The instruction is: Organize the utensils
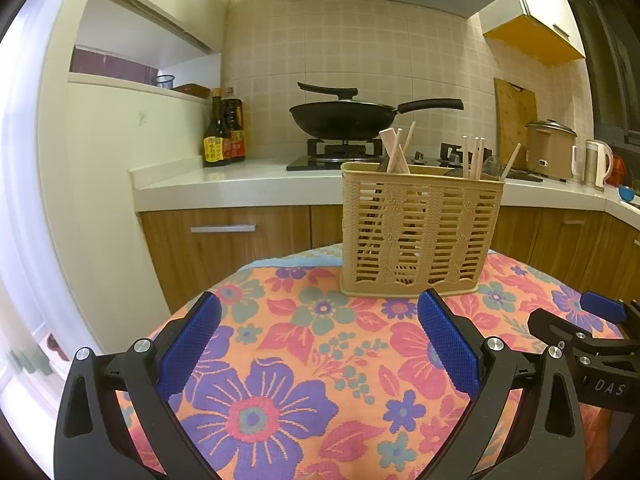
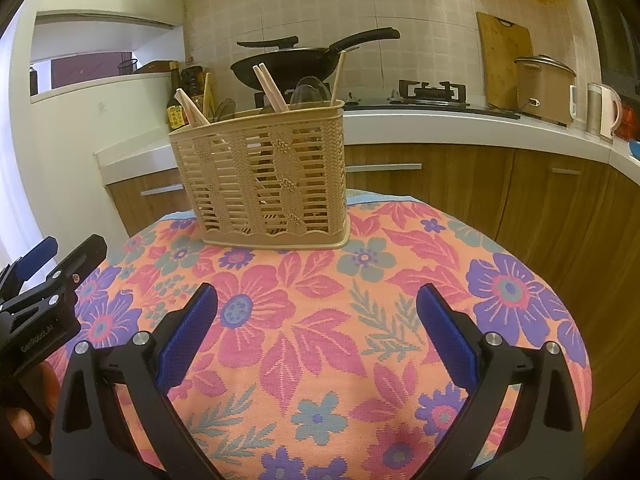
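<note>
A beige slotted plastic utensil basket stands upright at the far side of a round table with a floral cloth. It also shows in the right wrist view. Several wooden chopsticks and a clear spoon stick up out of it. My left gripper is open and empty, low over the cloth in front of the basket. My right gripper is open and empty, also short of the basket. Each gripper shows at the edge of the other's view, the right one and the left one.
Behind the table runs a white counter with wooden cabinets. On it are a black wok on a stove, sauce bottles, a rice cooker, a kettle and a cutting board.
</note>
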The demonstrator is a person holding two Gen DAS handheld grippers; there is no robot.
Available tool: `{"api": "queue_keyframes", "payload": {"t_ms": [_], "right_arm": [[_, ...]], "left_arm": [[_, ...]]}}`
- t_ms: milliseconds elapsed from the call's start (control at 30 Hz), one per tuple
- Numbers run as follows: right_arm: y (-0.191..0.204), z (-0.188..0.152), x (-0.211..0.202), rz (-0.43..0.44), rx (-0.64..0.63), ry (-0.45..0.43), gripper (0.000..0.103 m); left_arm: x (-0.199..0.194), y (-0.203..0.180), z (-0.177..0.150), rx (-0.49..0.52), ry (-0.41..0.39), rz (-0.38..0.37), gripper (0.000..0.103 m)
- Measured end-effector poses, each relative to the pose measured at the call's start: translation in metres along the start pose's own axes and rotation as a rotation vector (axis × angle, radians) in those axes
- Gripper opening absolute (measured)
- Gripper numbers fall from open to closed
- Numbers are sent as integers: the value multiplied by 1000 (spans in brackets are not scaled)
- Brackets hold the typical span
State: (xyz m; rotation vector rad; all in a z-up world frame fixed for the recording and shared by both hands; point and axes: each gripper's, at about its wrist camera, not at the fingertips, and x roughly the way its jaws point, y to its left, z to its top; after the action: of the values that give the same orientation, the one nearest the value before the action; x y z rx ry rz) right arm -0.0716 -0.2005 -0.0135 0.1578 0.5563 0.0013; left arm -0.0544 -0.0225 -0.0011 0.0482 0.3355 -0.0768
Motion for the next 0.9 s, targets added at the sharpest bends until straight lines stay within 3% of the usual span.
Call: {"api": "queue_keyframes", "payload": {"t_ms": [900], "right_arm": [[0, 0, 1, 0, -7, 3, 95]], "left_arm": [[2, 0, 0, -1, 11, -1, 95]]}}
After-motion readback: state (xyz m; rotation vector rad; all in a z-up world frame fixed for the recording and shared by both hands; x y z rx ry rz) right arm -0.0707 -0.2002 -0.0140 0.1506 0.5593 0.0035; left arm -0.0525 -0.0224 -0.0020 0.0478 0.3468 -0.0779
